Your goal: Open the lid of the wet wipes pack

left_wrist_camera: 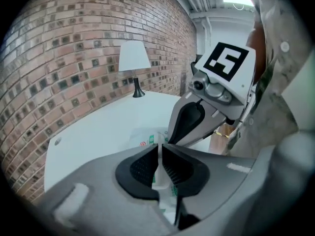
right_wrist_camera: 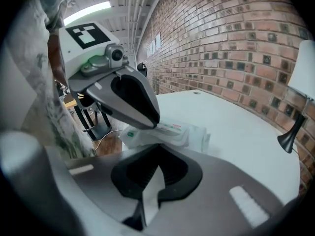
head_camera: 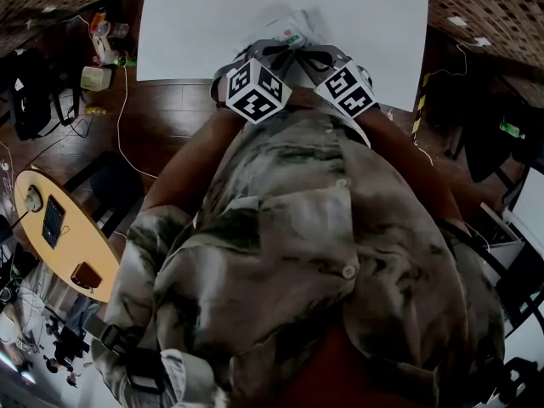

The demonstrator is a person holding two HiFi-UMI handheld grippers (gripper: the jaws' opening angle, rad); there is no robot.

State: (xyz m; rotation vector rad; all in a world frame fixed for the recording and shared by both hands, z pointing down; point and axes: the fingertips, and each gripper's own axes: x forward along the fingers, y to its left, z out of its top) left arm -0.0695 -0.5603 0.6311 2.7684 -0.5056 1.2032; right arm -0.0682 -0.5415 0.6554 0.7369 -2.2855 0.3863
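Here, the white tabletop point(head_camera: 187, 32) fills the far side of the head view, bare except for a small lamp point(left_wrist_camera: 134, 58) at its brick-wall end. The person leans over its near edge with both grippers drawn close together.

The left gripper point(left_wrist_camera: 158, 163) and the right gripper point(right_wrist_camera: 156, 168) point in toward each other and meet at the wet wipes pack point(right_wrist_camera: 179, 131). The pack lies flat near the tabletop's front edge, just beyond the marker cubes.

The left fingers point(left_wrist_camera: 142, 168) are clenched to a narrow slit. White-and-green film from the pack shows inside it, so they appear to pinch one thin end. The right fingers point(right_wrist_camera: 174, 171) are pressed together at their tips, with a plain white wedge behind them. I cannot tell whether that is a flap or only tabletop seen through the gap.

The lid itself cannot be picked out from the printed face, so I judge it unopened.

The main risk is that the soft pack lifts or slides with the pull instead of the lid peeling. A pinch on loose film rather than the lid tab could crumple or tear the wrapper. The front edge is also close, so a tug toward the person could drag the pack off.
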